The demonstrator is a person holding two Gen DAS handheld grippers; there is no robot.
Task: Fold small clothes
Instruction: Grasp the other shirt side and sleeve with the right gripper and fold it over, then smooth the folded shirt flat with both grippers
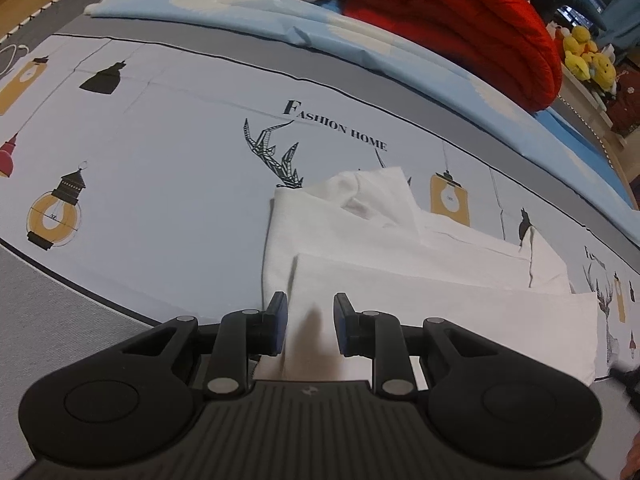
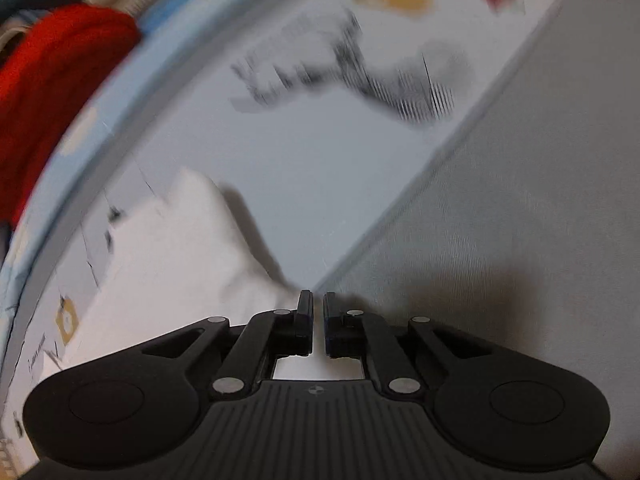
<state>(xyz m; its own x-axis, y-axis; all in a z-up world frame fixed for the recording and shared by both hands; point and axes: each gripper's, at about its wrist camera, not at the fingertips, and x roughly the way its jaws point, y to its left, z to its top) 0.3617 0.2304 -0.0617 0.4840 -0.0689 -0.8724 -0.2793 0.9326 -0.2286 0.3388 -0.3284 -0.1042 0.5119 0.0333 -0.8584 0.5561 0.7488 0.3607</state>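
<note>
Left claw hangs open above the folded cloth; right claw, nearly closed, grips nothing beside it.

Even indoor light, soft shadows; left view sharp w/ fisheye bending at edges, right view motion-blurred.

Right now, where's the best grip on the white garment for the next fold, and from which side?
Probably the near left corner of the top folded layer of the white garment, just ahead of the left gripper. Come from the near edge, pointing steeply down. That layer ends in a clean straight edge lying flat on the bedsheet, so the open jaws can straddle it. The far end is bunched and creased, a poorer hold.
</note>
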